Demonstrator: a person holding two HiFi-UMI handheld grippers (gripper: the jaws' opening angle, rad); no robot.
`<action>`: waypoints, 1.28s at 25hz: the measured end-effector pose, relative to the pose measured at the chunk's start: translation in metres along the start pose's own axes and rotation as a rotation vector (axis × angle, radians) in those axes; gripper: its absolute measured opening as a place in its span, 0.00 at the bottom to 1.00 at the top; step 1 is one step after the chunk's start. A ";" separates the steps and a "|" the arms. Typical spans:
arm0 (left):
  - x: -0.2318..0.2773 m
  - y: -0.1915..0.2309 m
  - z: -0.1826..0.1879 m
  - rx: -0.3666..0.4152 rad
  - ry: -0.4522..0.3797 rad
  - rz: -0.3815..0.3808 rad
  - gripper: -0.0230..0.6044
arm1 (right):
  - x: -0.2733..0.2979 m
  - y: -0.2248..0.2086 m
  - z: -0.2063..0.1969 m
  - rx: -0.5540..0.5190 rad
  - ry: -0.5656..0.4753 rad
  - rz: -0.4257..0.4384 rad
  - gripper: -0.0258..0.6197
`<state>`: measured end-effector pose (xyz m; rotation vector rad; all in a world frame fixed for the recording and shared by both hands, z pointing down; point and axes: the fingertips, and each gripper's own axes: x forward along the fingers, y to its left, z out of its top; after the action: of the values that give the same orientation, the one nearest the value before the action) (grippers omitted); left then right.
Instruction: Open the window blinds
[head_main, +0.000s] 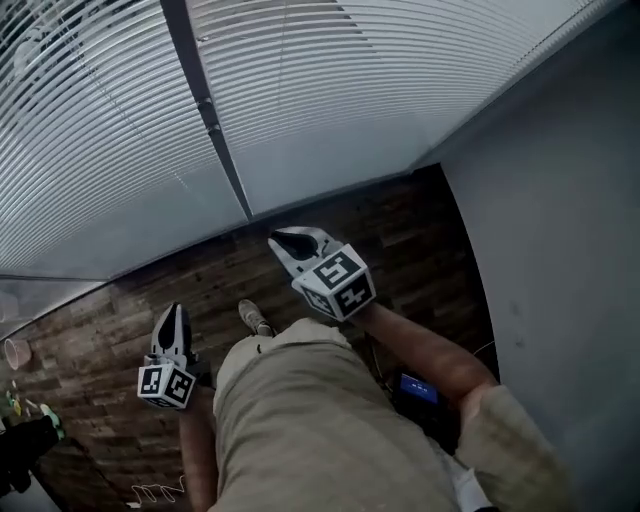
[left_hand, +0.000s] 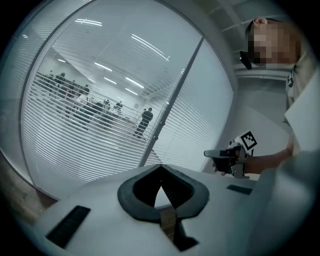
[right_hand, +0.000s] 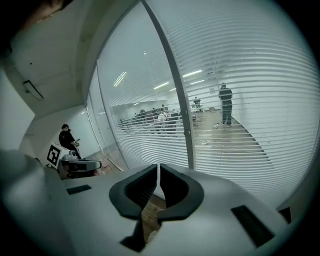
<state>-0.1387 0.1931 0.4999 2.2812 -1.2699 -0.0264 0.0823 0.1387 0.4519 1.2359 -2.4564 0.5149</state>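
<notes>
The window blinds (head_main: 330, 90) hang in front of both claws, well apart from them. Their slats reach down to the lower edge at the wooden floor (head_main: 420, 230). A dark upright post (head_main: 212, 125) divides the blinds, ahead of the claws and between them. The left claw (head_main: 172, 318) has its tips together and holds nothing. The right claw (head_main: 287, 240) is also closed and empty. A strip of floor lies open between the claws and the blinds. A grey wall (head_main: 560, 250) stands to the right of the right claw, apart from it, and meets the blinds in a corner.
</notes>
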 end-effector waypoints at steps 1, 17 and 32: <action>0.002 -0.009 -0.010 0.000 0.012 0.002 0.06 | -0.007 -0.005 -0.005 -0.006 -0.005 -0.001 0.07; -0.047 -0.126 -0.062 -0.055 -0.010 0.083 0.06 | -0.132 -0.005 -0.026 -0.036 -0.041 0.049 0.07; -0.059 -0.169 -0.082 -0.029 0.034 0.063 0.06 | -0.182 0.012 -0.036 0.049 -0.140 0.120 0.07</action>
<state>-0.0171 0.3467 0.4810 2.2066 -1.3141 0.0158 0.1799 0.2872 0.3988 1.1859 -2.6624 0.5399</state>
